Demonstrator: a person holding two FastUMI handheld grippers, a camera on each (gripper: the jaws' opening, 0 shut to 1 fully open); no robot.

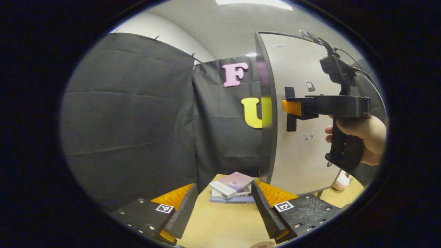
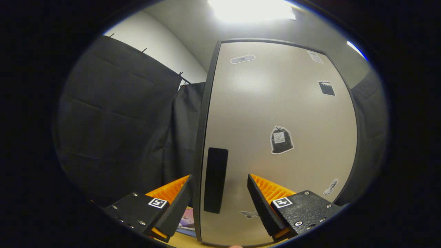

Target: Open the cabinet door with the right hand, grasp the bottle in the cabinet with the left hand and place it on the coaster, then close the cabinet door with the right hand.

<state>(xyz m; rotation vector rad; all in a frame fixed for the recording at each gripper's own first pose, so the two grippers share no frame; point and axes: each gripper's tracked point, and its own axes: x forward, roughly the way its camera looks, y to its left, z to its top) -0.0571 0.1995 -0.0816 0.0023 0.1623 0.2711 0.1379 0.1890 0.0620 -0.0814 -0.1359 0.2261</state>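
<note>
Step in hand: opening the cabinet door (image 2: 275, 137); the right tongs (image 2: 220, 193) are lined up on its black handle (image 2: 215, 179), centre-bottom of the right gripper view.
Right tongs: apart, one finger on each side of the handle and the door's edge, not yet pressing.
Left tongs (image 1: 224, 203): apart and empty, bottom of the left gripper view, over the counter (image 1: 224, 227) near stacked books (image 1: 231, 187).
Bottle: presumably behind the door, unseen.
Next move: likely clamp the handle and pull the door open.
</note>
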